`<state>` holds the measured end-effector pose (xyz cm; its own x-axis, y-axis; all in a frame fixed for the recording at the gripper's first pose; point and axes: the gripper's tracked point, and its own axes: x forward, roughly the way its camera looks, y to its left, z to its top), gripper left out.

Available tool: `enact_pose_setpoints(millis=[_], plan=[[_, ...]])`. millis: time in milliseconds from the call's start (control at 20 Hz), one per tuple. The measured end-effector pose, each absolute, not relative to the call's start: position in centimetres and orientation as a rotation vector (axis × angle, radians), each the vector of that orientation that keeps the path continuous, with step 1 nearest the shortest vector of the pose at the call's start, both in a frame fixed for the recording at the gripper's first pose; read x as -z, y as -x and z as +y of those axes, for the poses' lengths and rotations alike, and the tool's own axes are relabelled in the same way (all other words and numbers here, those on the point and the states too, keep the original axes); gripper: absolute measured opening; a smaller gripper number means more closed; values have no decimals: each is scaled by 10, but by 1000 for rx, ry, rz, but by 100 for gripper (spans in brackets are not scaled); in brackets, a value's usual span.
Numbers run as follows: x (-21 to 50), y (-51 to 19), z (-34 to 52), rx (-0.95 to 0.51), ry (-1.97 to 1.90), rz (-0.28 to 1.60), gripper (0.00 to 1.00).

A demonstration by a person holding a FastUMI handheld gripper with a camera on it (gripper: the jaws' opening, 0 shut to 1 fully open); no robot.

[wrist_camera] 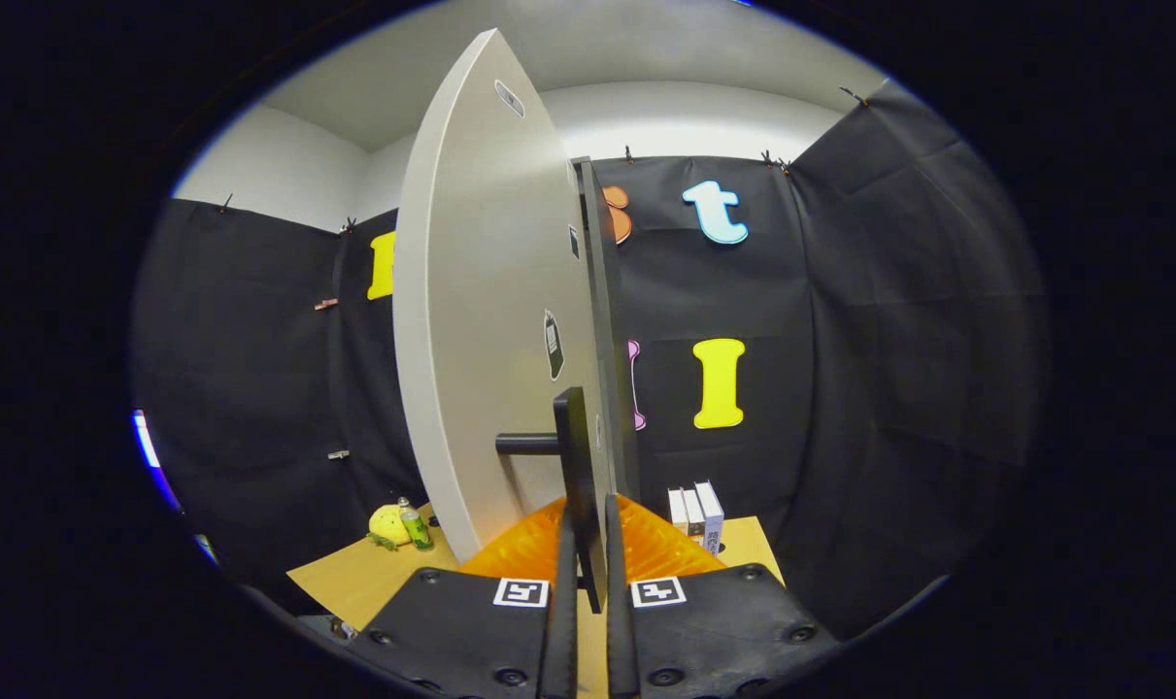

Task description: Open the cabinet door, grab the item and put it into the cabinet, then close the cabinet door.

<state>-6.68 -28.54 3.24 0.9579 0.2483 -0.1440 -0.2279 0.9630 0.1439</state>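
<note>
We see the hand-held gripper [588,573] clenched on the flat black bar handle [578,485] of the pale grey cabinet door [481,320], which stands edge-on just ahead. Beyond the door, on the light wooden bench [354,578], a small green can [417,530] stands beside a yellow plush toy [389,524]; white boxes [696,515] stand apart.

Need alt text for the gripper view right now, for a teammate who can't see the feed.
The gripper is shut on the black handle of the pale cabinet door, seen nearly edge-on just ahead. On the wooden table, a yellow plush toy and a green bottle sit beyond the door's left side, with white boxes to its right.
</note>
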Motion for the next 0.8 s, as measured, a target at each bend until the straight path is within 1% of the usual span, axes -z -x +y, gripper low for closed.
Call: enact_pose_setpoints(millis=[50, 150, 200, 300, 350, 500, 600, 650, 700, 800], plan=[[-33, 70, -287, -234, -133, 169, 16], [-34, 73, -294, -204, -156, 181, 20], [-33, 76, -291, -208, -183, 192, 29], [-33, 87, -291, -207, -220, 200, 40], [-30, 93, -301, -188, -217, 209, 40], [-22, 116, -309, -170, -216, 249, 79], [-22, 137, -316, -138, -202, 253, 88], [-21, 148, -317, -117, -187, 258, 88], [-19, 158, -316, -103, -176, 259, 90], [-16, 182, -309, -66, -167, 270, 98]])
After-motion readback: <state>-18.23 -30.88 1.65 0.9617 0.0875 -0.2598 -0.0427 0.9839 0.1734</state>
